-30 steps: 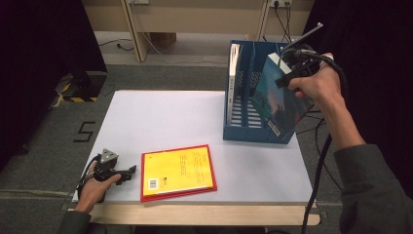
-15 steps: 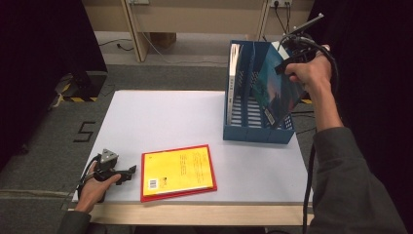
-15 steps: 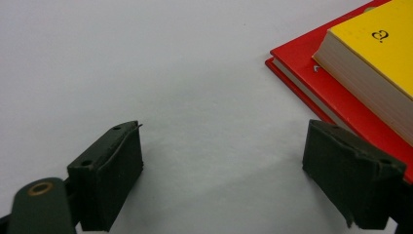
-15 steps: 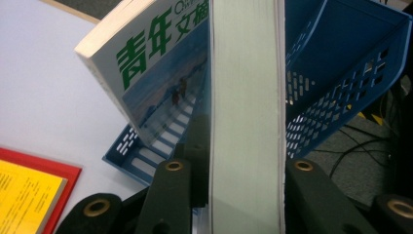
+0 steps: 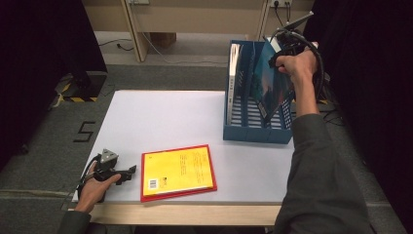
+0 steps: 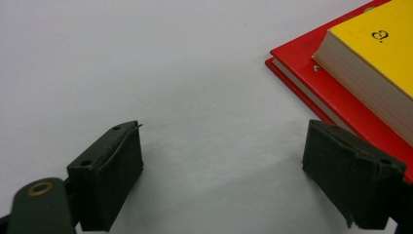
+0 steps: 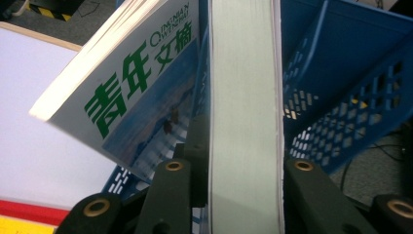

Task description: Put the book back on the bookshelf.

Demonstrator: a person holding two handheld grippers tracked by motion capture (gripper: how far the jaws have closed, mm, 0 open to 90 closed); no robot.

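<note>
The right gripper (image 5: 285, 51) — clamped on the blue book (image 5: 270, 80) — has carried it toward 11 o'clock into the blue rack (image 5: 253, 132); left gripper (image 5: 127, 171) unmoved, jaws apart.

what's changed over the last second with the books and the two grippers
The right gripper, shut on the blue-covered book, has carried it farther over the blue file rack and tilted it steeper into a slot. The left gripper, open on the table, and the yellow and red books stayed put.
</note>
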